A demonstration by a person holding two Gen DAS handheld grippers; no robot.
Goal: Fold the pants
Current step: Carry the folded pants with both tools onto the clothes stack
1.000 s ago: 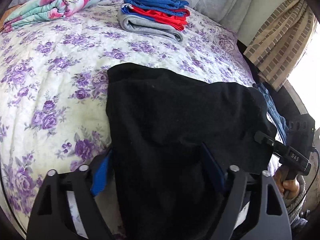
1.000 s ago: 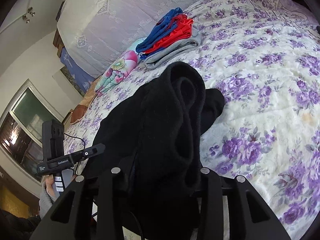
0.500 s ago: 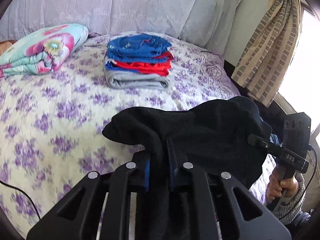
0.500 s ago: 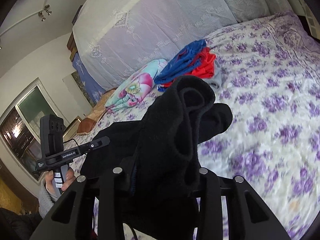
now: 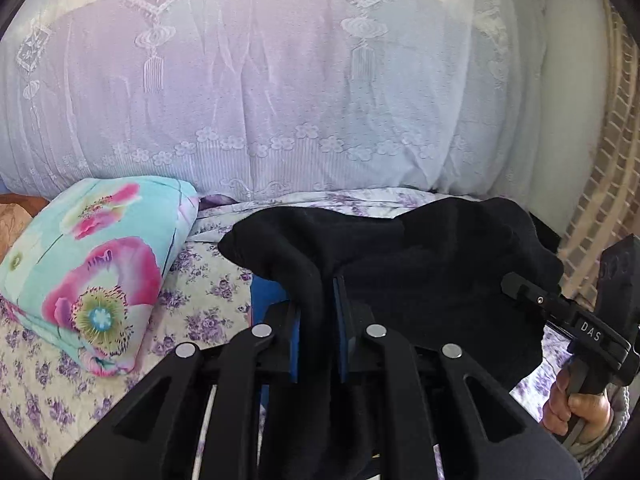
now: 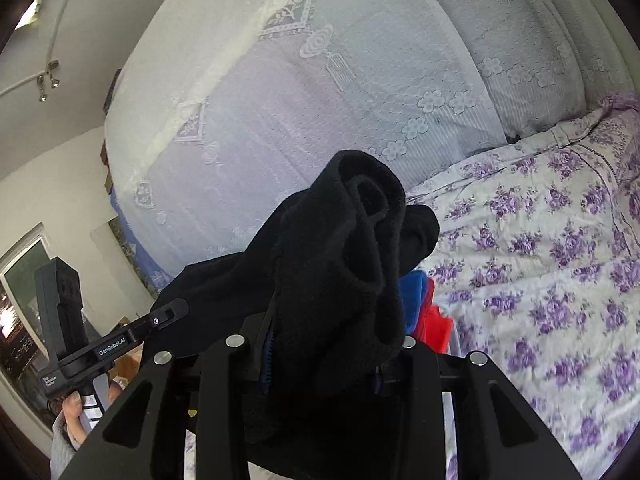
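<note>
Both tongs lifted and swung toward bed head since a second ago; pants now off bed, hanging between them. Left tongs went from apart to clamped on one fold of pants; right tongs clamped on thick bunch throughout. Pillow at left edge of bed; folded stack peeks out behind pants. Judgement: folded pants likely being carried toward stack; set-down remains.
</note>
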